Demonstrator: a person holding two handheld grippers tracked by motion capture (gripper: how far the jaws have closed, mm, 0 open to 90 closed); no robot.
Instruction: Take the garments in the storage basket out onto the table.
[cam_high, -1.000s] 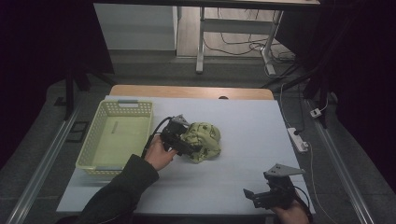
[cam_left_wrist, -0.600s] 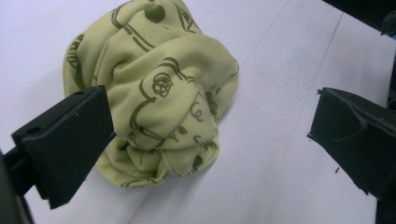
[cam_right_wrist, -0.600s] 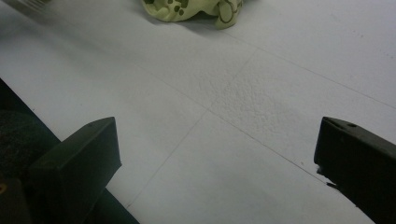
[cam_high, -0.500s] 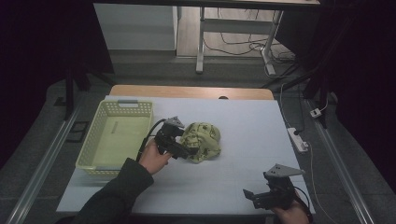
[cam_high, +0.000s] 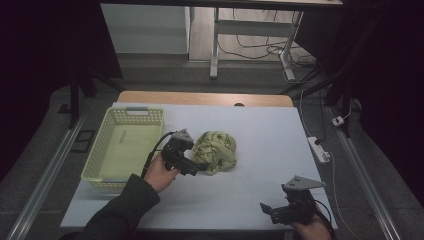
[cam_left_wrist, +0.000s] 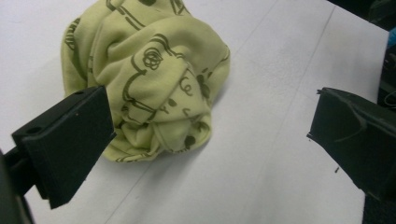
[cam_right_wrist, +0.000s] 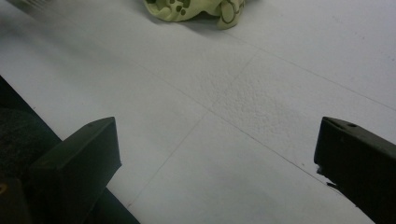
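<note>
A crumpled pale green cloth with dark printed patterns (cam_high: 216, 150) lies in a heap near the middle of the white table (cam_high: 260, 130). My left gripper (cam_high: 201, 166) is at the cloth's near left edge, open, its jaws wide apart; in the left gripper view the cloth (cam_left_wrist: 149, 74) lies just ahead, beside the left jaw, with nothing held. My right gripper (cam_high: 267, 210) rests low at the table's front right, open and empty. The right gripper view shows the cloth (cam_right_wrist: 196, 10) far off at its top edge.
A pale green plastic basket (cam_high: 125, 116) stands on the table's left side, left of the cloth. A white power strip (cam_high: 319, 149) lies by the table's right edge. Bare white tabletop spreads between the cloth and my right gripper.
My left gripper has drawn back toward the near left, off the top of the cloth to its edge. The cloth has settled. The right gripper has not moved.
</note>
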